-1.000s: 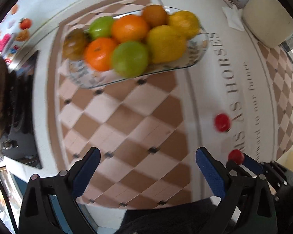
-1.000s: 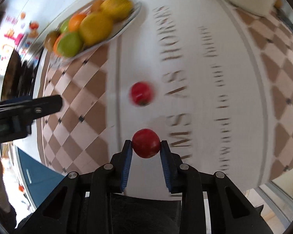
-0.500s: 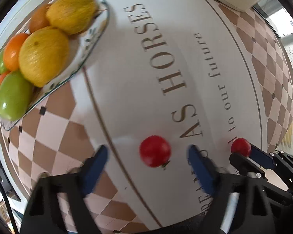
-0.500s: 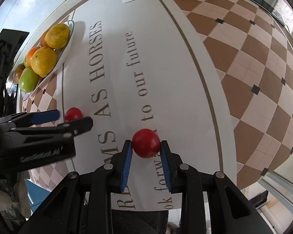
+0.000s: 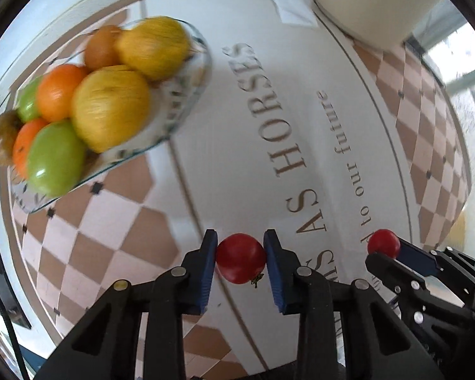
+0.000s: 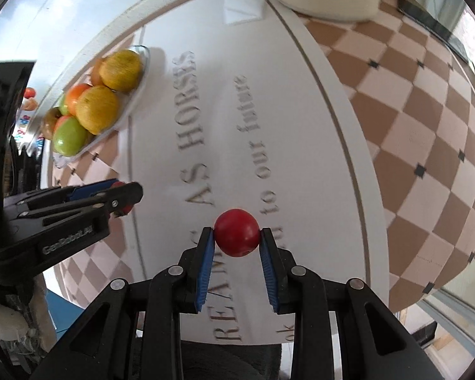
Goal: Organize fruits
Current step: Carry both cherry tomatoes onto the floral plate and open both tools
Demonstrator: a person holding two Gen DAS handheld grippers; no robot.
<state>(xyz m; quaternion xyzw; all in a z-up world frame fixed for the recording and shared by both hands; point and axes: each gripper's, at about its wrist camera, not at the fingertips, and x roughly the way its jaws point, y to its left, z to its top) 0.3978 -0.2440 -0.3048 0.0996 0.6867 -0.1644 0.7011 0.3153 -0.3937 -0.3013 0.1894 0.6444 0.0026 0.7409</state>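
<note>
left gripper clamps red tomato | right gripper clamps second tomato

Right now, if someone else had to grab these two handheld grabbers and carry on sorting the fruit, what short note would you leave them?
Left gripper: jaws shut on a small red tomato with a green stem.
Right gripper: jaws shut on a second small red tomato.
Both are above the white printed tablecloth.
The clear glass oval dish, already piled with oranges, yellow and green fruit, sits at the far left.
Done: both tomatoes gripped.
Left: probably carry them to the dish and release gently; it looks crowded.
</note>
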